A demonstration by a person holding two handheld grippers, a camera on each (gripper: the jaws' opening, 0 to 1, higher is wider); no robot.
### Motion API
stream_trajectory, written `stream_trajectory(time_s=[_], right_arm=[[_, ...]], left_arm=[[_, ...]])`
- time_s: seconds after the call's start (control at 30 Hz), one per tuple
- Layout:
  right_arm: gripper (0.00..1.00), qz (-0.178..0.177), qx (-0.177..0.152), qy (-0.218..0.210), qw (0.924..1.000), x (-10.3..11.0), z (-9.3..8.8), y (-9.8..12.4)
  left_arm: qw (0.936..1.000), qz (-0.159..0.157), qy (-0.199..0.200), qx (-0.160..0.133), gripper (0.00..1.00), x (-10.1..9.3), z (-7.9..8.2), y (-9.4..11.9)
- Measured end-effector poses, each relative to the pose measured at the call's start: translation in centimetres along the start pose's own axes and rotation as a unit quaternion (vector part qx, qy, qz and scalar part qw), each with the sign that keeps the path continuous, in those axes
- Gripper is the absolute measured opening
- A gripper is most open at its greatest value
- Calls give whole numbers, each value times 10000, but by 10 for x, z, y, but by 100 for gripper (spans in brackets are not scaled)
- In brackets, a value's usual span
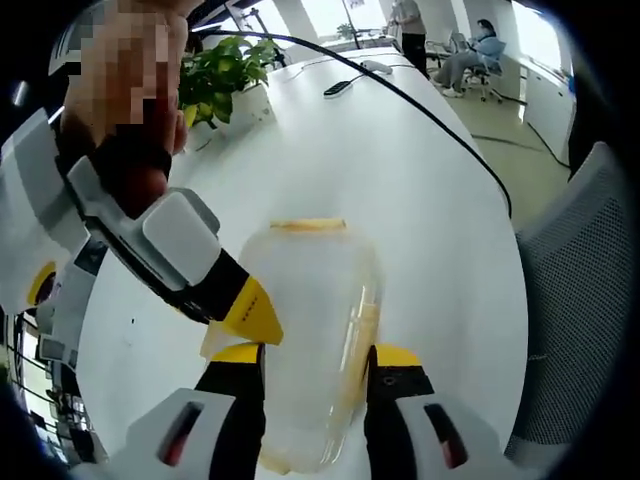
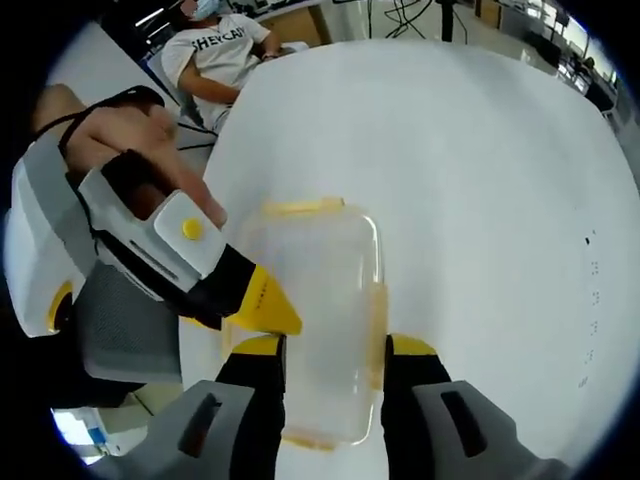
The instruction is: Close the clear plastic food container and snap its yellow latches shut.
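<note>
container sits on the white table, lid down, between both sets of jaws. left gripper straddles its long sides, jaws wide, flanking rather than squeezing as far as i can tell. right gripper does the same from the opposite end, each one's tip showing at the left of the other's view. far-end yellow latch looks unsnapped. brace one side, press latch flat toward the wall, don't let it skid.
</note>
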State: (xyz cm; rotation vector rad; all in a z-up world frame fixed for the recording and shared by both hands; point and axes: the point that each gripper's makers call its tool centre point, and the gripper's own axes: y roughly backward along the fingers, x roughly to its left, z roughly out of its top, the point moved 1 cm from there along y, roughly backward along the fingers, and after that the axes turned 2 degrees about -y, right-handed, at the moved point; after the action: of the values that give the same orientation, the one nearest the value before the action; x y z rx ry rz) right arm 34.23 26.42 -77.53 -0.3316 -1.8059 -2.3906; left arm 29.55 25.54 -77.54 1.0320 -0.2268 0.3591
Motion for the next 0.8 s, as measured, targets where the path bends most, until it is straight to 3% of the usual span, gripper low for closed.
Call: stream_trajectory(time_s=[0.3, 0.57, 0.8], right_arm=[[36, -70, 93, 12, 9999, -1, -1, 1], [36, -173, -127, 26, 9998, -3, -2, 3], [37, -348, -406, 205, 9984, 1, 0, 6]], left_arm=[[10000, 57, 34, -12, 34, 0, 2, 1], [10000, 14, 86, 31, 35, 1, 3, 1], [9992, -266, 286, 74, 37, 1, 6, 5]])
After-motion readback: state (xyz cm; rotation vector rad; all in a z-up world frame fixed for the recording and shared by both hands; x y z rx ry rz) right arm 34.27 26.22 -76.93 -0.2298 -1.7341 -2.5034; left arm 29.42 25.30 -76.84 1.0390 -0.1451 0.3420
